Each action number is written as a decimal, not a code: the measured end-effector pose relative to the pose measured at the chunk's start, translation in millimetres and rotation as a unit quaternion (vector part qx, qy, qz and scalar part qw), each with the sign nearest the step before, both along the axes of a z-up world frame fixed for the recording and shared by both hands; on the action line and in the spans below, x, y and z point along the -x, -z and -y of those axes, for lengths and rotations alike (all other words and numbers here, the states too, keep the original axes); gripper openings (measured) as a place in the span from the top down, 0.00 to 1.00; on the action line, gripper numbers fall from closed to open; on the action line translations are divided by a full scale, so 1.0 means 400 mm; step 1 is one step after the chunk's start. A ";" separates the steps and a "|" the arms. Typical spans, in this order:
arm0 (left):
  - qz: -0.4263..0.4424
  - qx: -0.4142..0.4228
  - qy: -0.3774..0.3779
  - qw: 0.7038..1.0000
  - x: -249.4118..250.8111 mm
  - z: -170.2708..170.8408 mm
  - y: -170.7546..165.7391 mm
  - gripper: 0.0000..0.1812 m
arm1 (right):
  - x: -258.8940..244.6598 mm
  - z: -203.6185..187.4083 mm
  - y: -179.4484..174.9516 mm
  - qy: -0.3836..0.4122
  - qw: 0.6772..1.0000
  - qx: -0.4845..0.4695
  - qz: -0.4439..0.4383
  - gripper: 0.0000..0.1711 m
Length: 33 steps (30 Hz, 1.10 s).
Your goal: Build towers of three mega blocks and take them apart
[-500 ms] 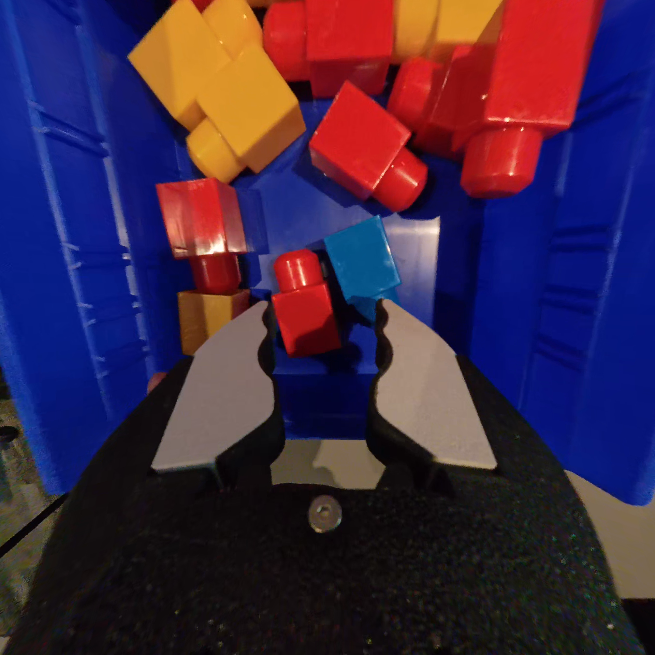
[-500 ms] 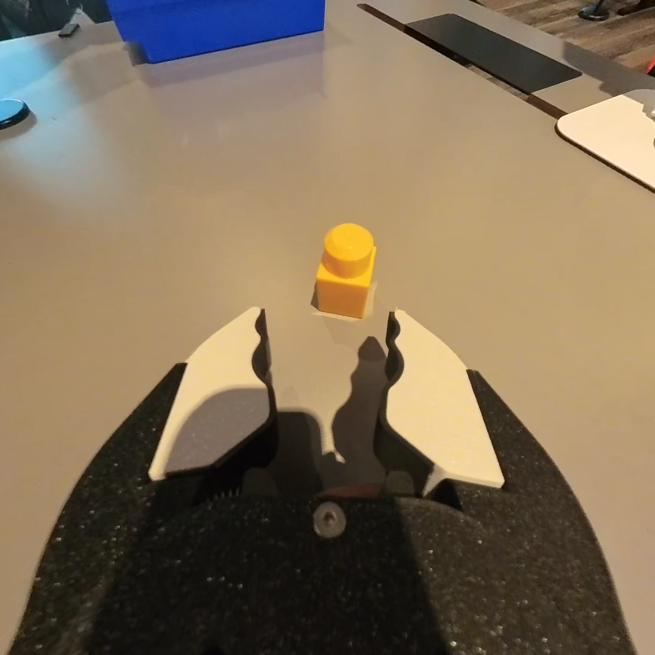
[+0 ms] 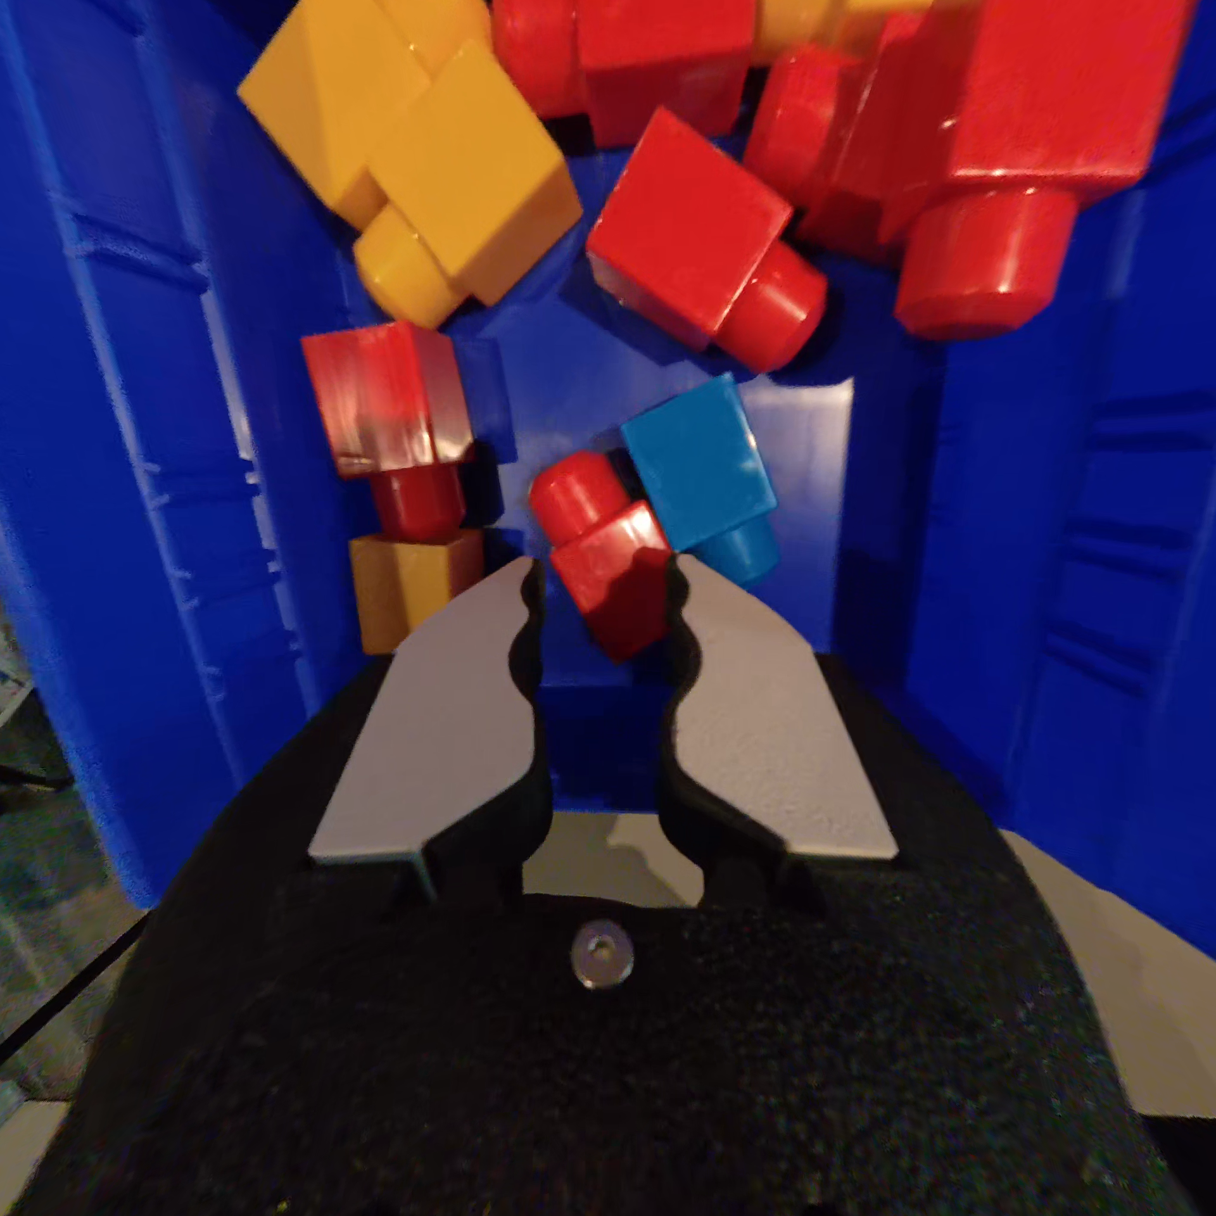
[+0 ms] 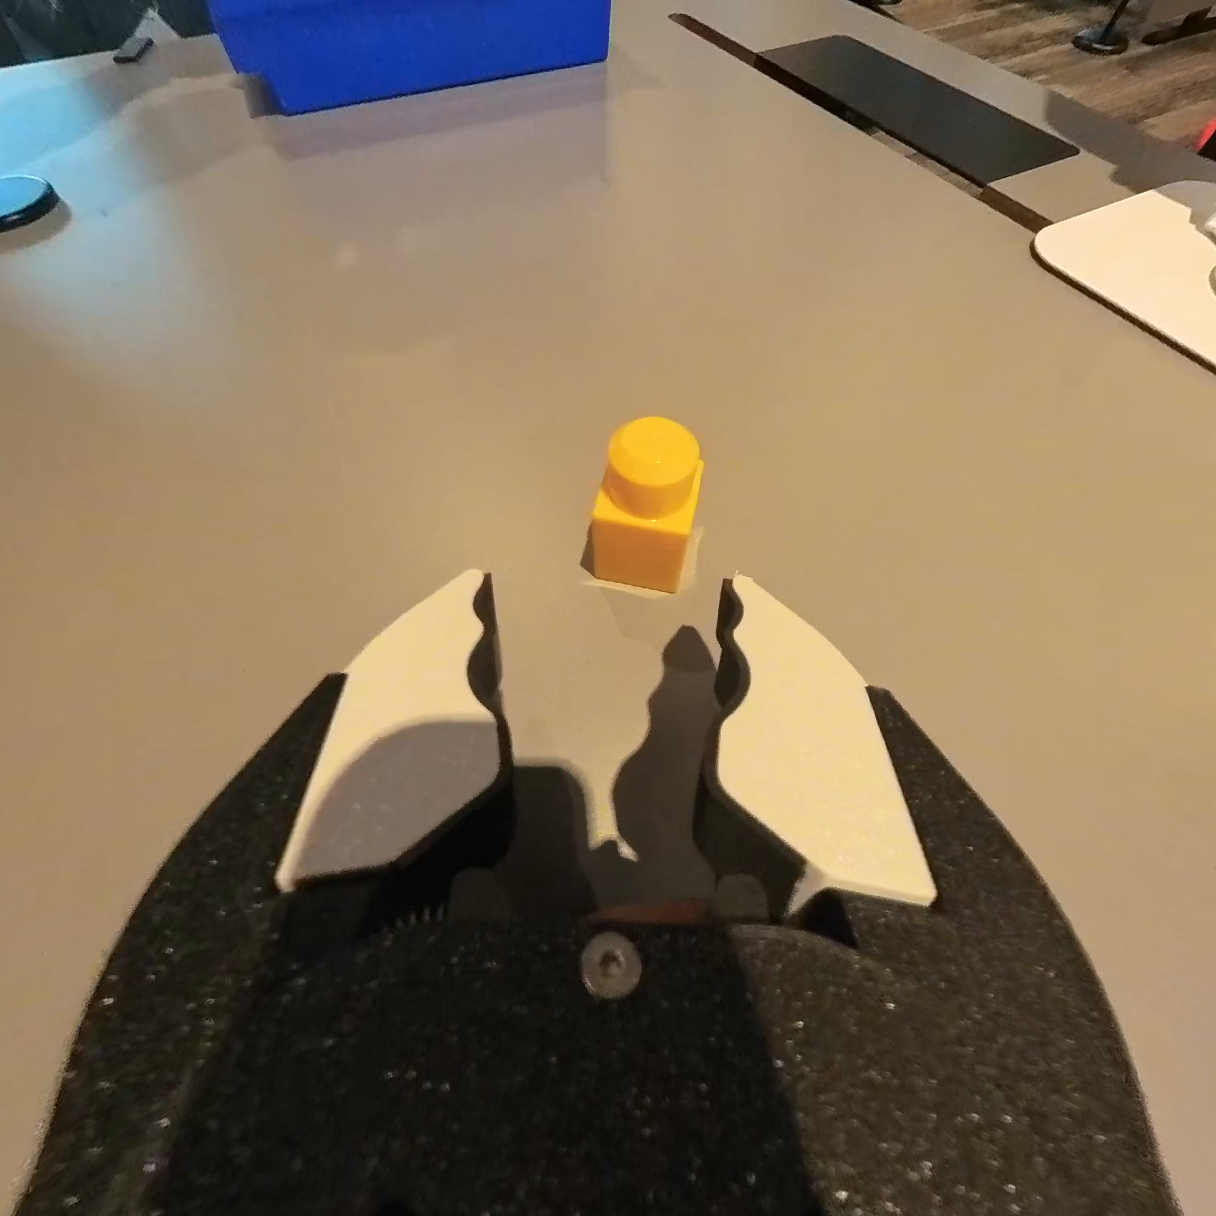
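In the left wrist view my left gripper (image 3: 605, 571) reaches into a blue bin (image 3: 131, 395) of mega blocks. Its jaws have closed on a small red block (image 3: 615, 592), which sits tilted between the fingertips with its stud pointing up-left. A blue block (image 3: 697, 460) leans against the red one on its right. In the right wrist view my right gripper (image 4: 607, 580) is open and empty. It hovers over the grey table (image 4: 329, 342), just short of a single yellow block (image 4: 641, 526) that stands upright with its stud up.
Several red blocks (image 3: 691, 230) and yellow blocks (image 3: 434, 151) lie piled in the bin's far end, with a red-on-yellow pair (image 3: 395, 421) at the left wall. In the right wrist view the blue bin (image 4: 414, 46) stands far back, a black mat (image 4: 921, 112) and white board (image 4: 1132, 263) at right. Across from one pair of fingers to the other is roughly 60 cm.
My left gripper's jaws have narrowed around the red block, and the block has tilted over to the left. The right gripper and yellow block have barely moved.
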State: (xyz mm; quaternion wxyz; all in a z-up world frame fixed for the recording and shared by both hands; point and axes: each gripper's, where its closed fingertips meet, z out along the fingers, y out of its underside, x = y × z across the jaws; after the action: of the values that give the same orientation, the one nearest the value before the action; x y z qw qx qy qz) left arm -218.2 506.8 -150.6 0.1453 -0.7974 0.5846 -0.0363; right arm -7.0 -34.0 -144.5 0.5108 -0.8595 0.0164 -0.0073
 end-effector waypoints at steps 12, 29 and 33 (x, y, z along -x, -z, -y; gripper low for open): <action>-0.020 0.019 -0.006 1.000 -0.006 0.010 0.071 0.79 | 0.000 0.001 0.000 0.000 1.000 0.000 0.000 0.62; 0.403 -0.101 0.214 0.884 -0.228 0.327 -0.434 0.80 | -0.028 0.004 -0.082 0.023 0.997 -0.074 0.010 0.63; 0.549 -0.130 0.368 0.739 -0.334 0.636 -0.561 0.80 | -0.009 -0.020 -0.241 0.015 0.983 -0.182 -0.011 0.66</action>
State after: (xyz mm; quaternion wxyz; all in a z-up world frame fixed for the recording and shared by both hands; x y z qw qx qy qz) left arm -84.5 252.3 73.7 0.5191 -0.3350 0.6503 -0.4420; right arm -3.3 -26.2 -47.9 0.6584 -0.7518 0.0361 -0.0019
